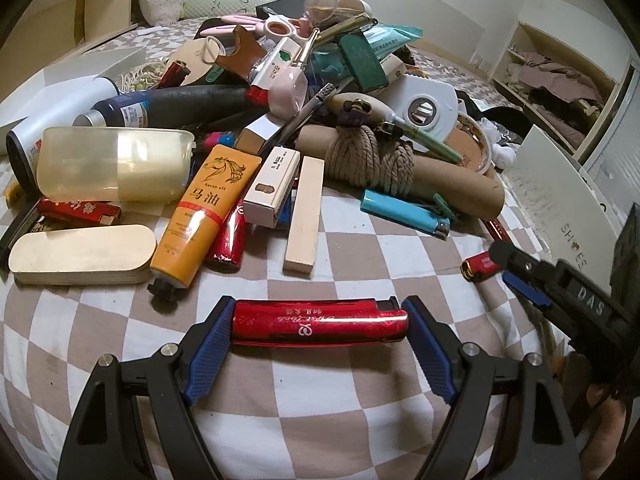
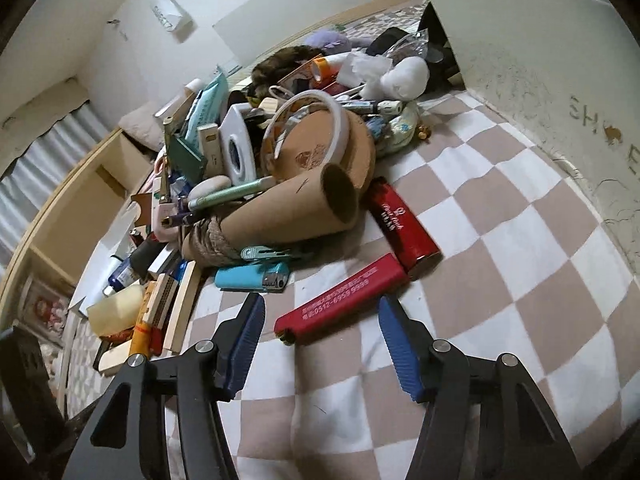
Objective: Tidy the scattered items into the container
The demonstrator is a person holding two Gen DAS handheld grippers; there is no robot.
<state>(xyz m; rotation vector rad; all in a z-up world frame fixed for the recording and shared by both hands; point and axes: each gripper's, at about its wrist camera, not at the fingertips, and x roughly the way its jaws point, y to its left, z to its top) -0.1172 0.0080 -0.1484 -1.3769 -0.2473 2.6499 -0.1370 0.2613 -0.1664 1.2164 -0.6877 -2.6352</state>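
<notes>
L gripper (image 1: 318, 322) clamps a red lighter (image 1: 320, 323) end-to-end. R gripper (image 2: 320, 338) is agape, pads clear of the 2nd red lighter (image 2: 340, 300) just ahead at 12 o'clock. Shoebox (image 2: 540, 80) at 2 o'clock. Straddle it crosswise, w/ pads square, before squeezing.

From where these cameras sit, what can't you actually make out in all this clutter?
- Inside of the white shoe box: right view shows only its outer wall and a dark opening.
- Bottom of the pile: both views, buried under upper items.
- Red lighter at the right claw: left view, half hidden behind the claw.
</notes>
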